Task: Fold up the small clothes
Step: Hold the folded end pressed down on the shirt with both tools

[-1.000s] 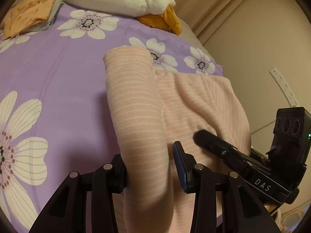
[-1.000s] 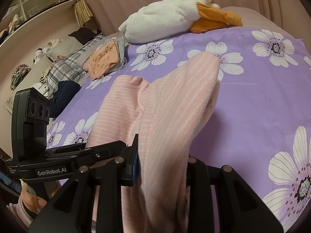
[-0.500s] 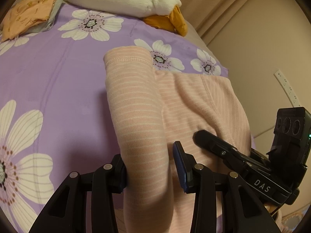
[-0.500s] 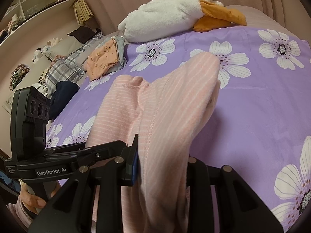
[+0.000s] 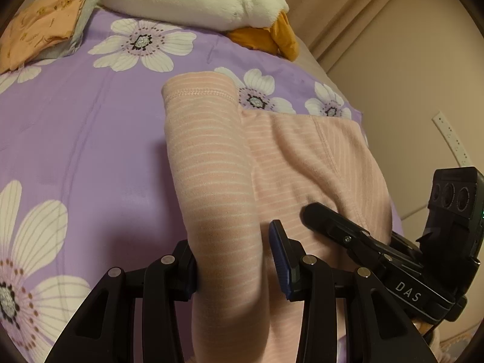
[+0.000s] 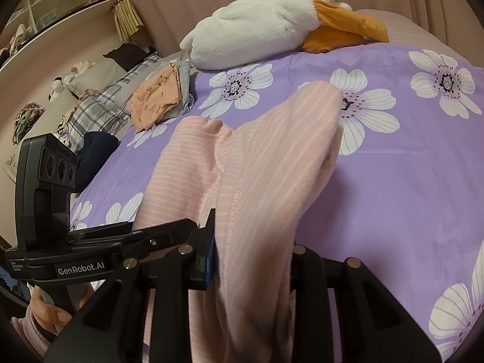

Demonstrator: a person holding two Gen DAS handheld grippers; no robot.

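Note:
A pink garment with thin white stripes [image 5: 211, 163] lies over the purple flowered bed cover [image 5: 75, 139]. My left gripper [image 5: 233, 260] is shut on one folded edge of it, which drapes forward between the fingers. My right gripper [image 6: 254, 257] is shut on another edge of the same garment [image 6: 272, 157] and holds it lifted above the cover. Each gripper shows in the other's view: the right one at the lower right of the left wrist view [image 5: 305, 211], the left one at the lower left of the right wrist view [image 6: 181, 233].
A folded orange garment on grey cloth [image 6: 157, 96] lies at the far left of the bed. A white and orange plush toy [image 6: 272, 24] lies at the far end. Plaid cloth and a dark garment [image 6: 93, 151] sit at the left edge. A wall is on the right [image 5: 408, 75].
Both grippers have moved a little toward me with the garment still held. The far flowers and plush toy sit lower in the views.

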